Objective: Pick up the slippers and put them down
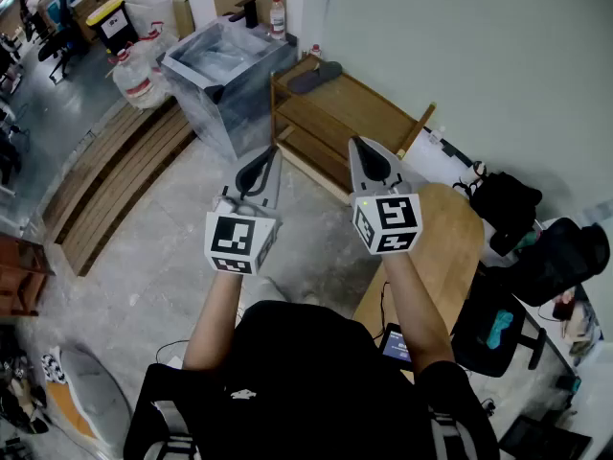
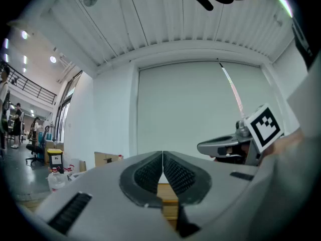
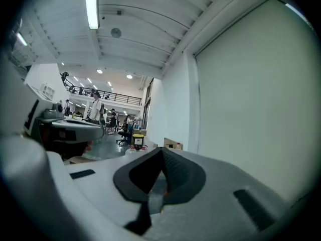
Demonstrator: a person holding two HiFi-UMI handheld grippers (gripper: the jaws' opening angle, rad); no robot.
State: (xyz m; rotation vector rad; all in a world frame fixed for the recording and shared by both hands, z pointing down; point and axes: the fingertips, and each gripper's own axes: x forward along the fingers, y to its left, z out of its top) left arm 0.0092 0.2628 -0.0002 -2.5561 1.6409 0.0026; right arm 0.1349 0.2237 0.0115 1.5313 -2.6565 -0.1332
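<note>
A dark grey slipper (image 1: pixel 315 76) lies on the top shelf of a low wooden rack (image 1: pixel 369 113) against the wall. Both grippers are held level in the air in front of the rack, well short of the slipper. My left gripper (image 1: pixel 273 151) (image 2: pixel 162 155) is shut, its ribbed pads meeting with nothing between them. My right gripper (image 1: pixel 353 143) (image 3: pixel 161 150) is also shut and holds nothing. The right gripper also shows from the side in the left gripper view, and the left one in the right gripper view. I see no second slipper.
A plastic-wrapped grey bin (image 1: pixel 225 60) stands left of the rack, with water jugs (image 1: pixel 139 73) and a bottle (image 1: pixel 278 15) near it. Wooden planks (image 1: pixel 115 175) lie on the floor at left. A round wooden table (image 1: pixel 450 247) and black bags (image 1: pixel 551 257) are at right.
</note>
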